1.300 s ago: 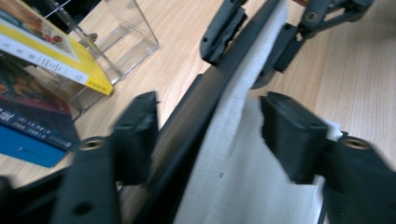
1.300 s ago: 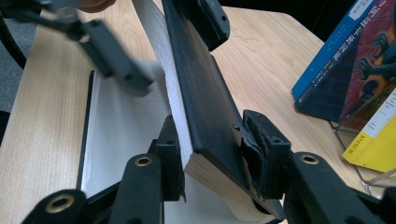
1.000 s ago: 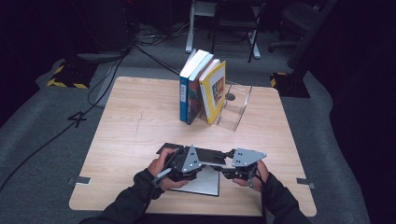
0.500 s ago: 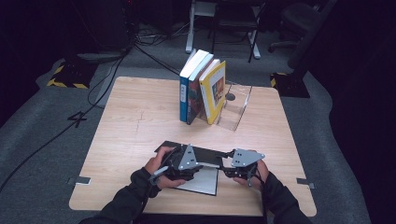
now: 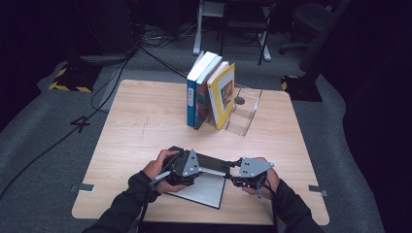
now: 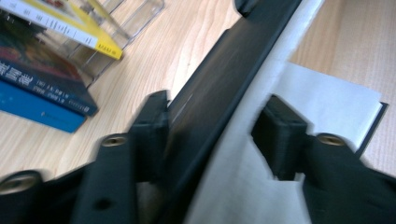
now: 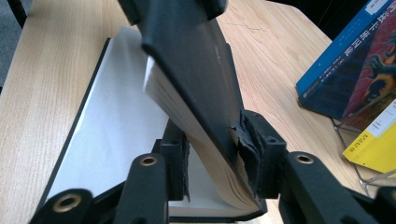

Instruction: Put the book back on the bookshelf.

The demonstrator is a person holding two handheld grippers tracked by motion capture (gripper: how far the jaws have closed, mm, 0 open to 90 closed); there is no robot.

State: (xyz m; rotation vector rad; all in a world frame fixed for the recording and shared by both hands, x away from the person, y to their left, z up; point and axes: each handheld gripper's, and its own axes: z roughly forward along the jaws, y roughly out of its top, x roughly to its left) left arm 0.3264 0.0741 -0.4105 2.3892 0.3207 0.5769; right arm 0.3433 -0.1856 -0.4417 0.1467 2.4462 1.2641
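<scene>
The right gripper (image 7: 212,154) is clamping the black book's (image 7: 196,60) raised page block near the table's (image 5: 145,121) front edge, while the left gripper (image 6: 210,130) is straddling it loosely, one pad off the paper, so it should be closing squarely before lifting.

Worktop (image 5: 145,126): light wood grain, rounded corners.
Standing books (image 5: 210,90): blue, dark and yellow covers, upright at the far middle, leaning together.
Clear stand (image 5: 245,112): transparent, touching the yellow book's right side.
Floor (image 5: 43,145): grey carpet.
Cables (image 5: 109,80): trailing left of the worktop.
Chair legs (image 5: 233,39): beyond the far edge.
</scene>
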